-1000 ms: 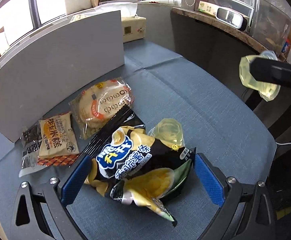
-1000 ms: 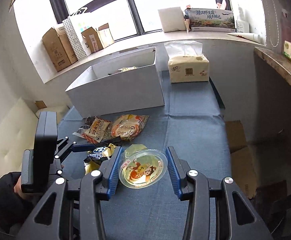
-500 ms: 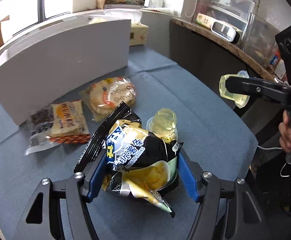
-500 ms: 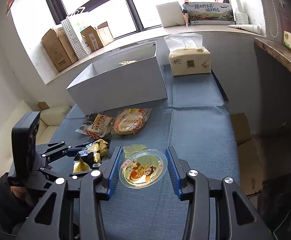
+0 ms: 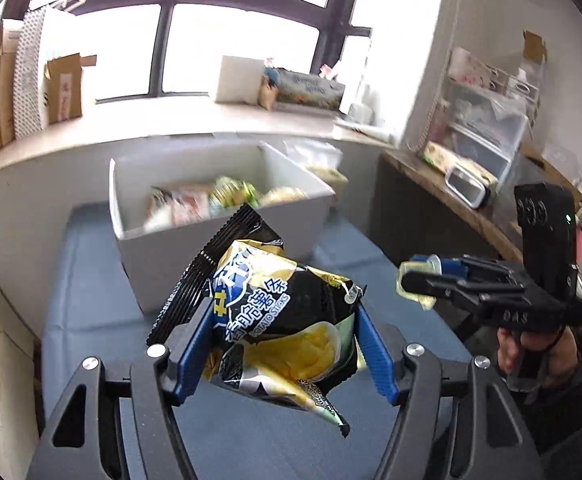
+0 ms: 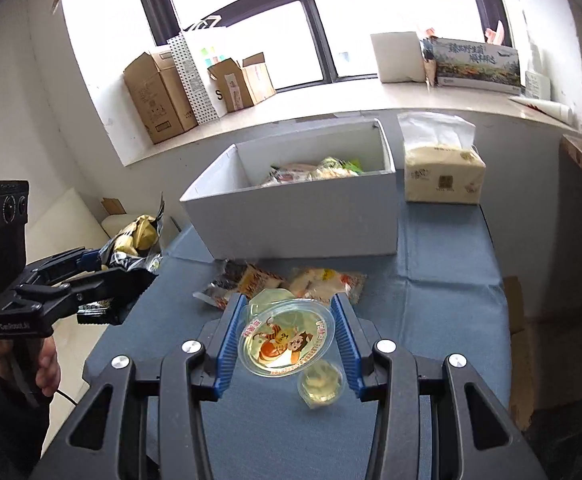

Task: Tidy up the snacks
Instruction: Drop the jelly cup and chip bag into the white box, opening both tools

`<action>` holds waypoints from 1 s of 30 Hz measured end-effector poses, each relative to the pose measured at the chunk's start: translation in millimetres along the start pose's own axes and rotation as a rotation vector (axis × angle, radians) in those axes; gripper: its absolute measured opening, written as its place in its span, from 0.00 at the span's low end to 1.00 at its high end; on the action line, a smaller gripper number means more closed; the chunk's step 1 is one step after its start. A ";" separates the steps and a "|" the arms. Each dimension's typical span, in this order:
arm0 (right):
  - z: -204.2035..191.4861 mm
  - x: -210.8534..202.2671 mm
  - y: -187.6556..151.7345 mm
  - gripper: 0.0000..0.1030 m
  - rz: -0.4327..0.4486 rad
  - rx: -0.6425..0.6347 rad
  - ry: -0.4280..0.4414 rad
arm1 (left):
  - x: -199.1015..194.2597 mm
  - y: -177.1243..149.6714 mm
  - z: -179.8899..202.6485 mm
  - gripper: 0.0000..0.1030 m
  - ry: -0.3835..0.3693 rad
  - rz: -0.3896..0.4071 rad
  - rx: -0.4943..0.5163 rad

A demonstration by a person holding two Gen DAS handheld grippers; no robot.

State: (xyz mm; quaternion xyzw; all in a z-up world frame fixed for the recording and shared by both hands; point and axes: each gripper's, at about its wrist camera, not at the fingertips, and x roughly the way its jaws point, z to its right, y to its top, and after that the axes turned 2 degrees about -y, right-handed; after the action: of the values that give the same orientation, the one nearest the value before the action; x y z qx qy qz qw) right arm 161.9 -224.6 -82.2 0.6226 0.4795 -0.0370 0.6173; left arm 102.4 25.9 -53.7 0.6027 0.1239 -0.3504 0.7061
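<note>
While several packets already lie in the white box (image 6: 291,216) at frame centre, my left tongs (image 5: 287,344) clench the potato-stick bag (image 5: 283,320), my right tongs (image 6: 287,336) the jelly cup (image 6: 287,336), with two packets (image 6: 283,284) and a small jelly (image 6: 323,384) left on the table (image 6: 451,280).

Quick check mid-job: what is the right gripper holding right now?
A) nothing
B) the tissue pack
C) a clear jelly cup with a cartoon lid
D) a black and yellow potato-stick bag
C: in the right wrist view the right gripper has its blue pads pressed on the rim of the clear jelly cup, lifted above the blue tablecloth.
</note>
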 end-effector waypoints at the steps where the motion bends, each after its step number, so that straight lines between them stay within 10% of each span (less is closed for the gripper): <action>1: -3.6 3.4 10.5 0.46 0.010 -0.014 0.002 | 1.6 11.5 -4.4 0.70 0.009 0.018 -0.003; 16: 35.4 122.2 162.3 0.47 0.004 0.000 -0.104 | 106.2 123.6 -86.6 0.71 0.165 -0.040 -0.055; 18: 45.6 134.6 163.1 0.55 -0.022 0.032 -0.125 | 115.7 122.4 -89.2 0.77 0.181 -0.050 -0.057; 20: 53.7 140.4 163.3 0.90 -0.026 0.054 -0.110 | 121.1 120.0 -91.1 0.88 0.230 -0.035 -0.056; 30: 57.6 116.3 156.6 1.00 0.052 0.073 -0.107 | 122.6 111.0 -95.8 1.00 0.234 -0.047 -0.055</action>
State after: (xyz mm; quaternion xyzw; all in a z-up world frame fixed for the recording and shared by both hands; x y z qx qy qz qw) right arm 356.5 -172.1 -55.2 0.6541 0.4278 -0.0716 0.6197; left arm 286.2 76.6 -65.3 0.6168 0.2293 -0.2906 0.6946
